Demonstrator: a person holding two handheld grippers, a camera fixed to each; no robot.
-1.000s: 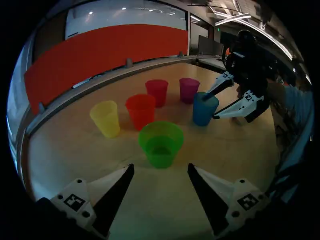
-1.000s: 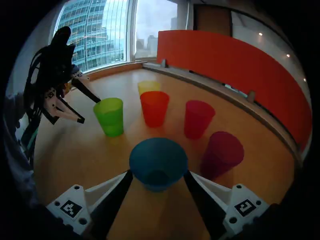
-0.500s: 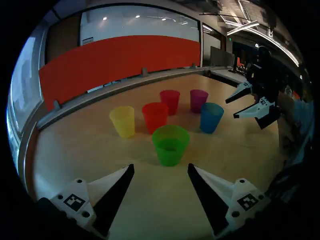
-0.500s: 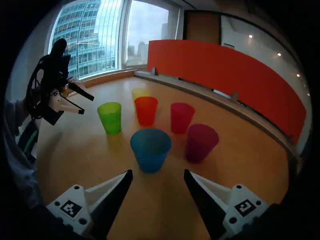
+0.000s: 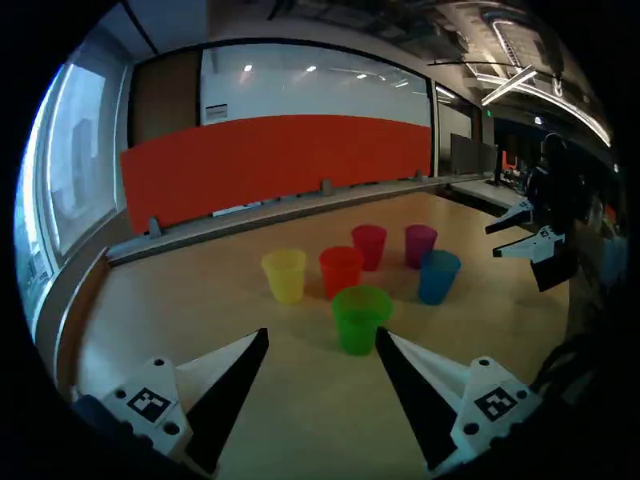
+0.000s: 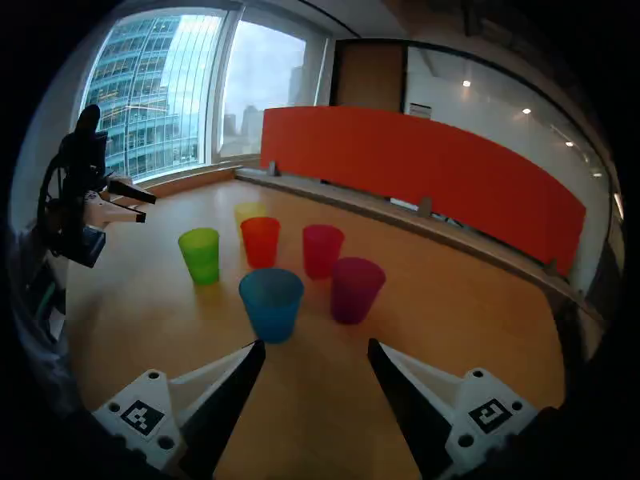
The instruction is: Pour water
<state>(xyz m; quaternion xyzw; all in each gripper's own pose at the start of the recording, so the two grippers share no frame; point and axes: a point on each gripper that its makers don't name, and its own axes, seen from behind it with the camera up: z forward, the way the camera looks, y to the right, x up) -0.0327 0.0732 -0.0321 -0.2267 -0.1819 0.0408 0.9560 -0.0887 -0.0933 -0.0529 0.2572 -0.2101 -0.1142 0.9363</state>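
Note:
Several plastic cups stand upright in a cluster on the wooden table (image 5: 184, 320). In the left gripper view the green cup (image 5: 361, 318) is closest, just ahead of my open left gripper (image 5: 322, 352), with yellow (image 5: 285, 274), orange (image 5: 341, 270), red (image 5: 369, 246), purple (image 5: 420, 244) and blue (image 5: 438, 276) cups beyond. My right gripper (image 5: 506, 240) hangs open at the far right. In the right gripper view the blue cup (image 6: 271, 304) stands in front of my open right gripper (image 6: 314, 360), beside the purple cup (image 6: 356, 289). The left gripper (image 6: 138, 205) shows at the far left, open.
An orange partition (image 5: 272, 160) with a grey ledge runs along the table's far edge. Tall windows (image 6: 160, 104) stand beyond the table in the right gripper view. A sleeve (image 6: 32, 352) shows at the left edge. Bare tabletop lies all around the cups.
Both grippers have drawn back and up from the cups. The right gripper's fingers, earlier around the blue cup, now stand clear of it; the cups look smaller and farther.

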